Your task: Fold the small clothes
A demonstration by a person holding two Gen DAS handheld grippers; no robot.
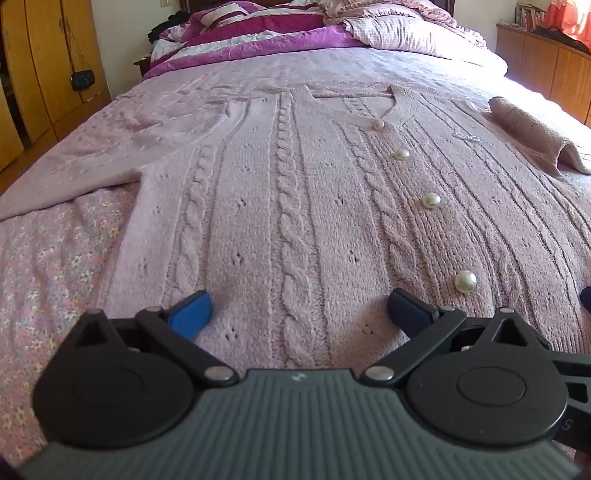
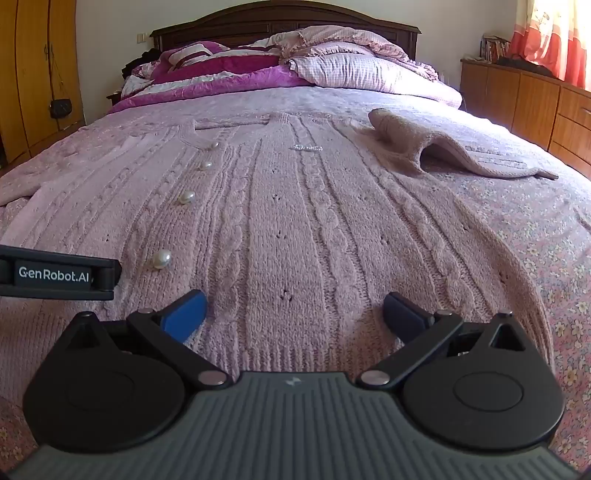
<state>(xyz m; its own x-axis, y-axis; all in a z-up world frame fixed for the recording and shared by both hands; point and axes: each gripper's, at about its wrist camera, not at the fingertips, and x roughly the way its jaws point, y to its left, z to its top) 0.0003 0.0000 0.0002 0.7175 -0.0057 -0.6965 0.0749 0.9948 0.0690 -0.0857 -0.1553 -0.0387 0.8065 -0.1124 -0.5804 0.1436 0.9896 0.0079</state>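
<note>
Pink cable-knit cardigan (image 1: 295,206) spread flat on the floral bedspread (image 1: 44,266), hem nearest both grippers; left gripper (image 1: 299,314) and right gripper (image 2: 295,314) rest over the hem, jaws spread wide, grasping nothing. Bare bedspread borders the cardigan on both sides. Only the right-wrist view shows the folded-over sleeve (image 2: 443,155) entire, and the headboard (image 2: 284,22).

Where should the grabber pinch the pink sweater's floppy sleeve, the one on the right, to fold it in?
Probably near the cuff end of the right sleeve, coming from the right side of the cardigan. That sleeve already lies bunched and lifted off the bedspread, with an open fold a finger could slip under. The right gripper is open and nearest.
</note>
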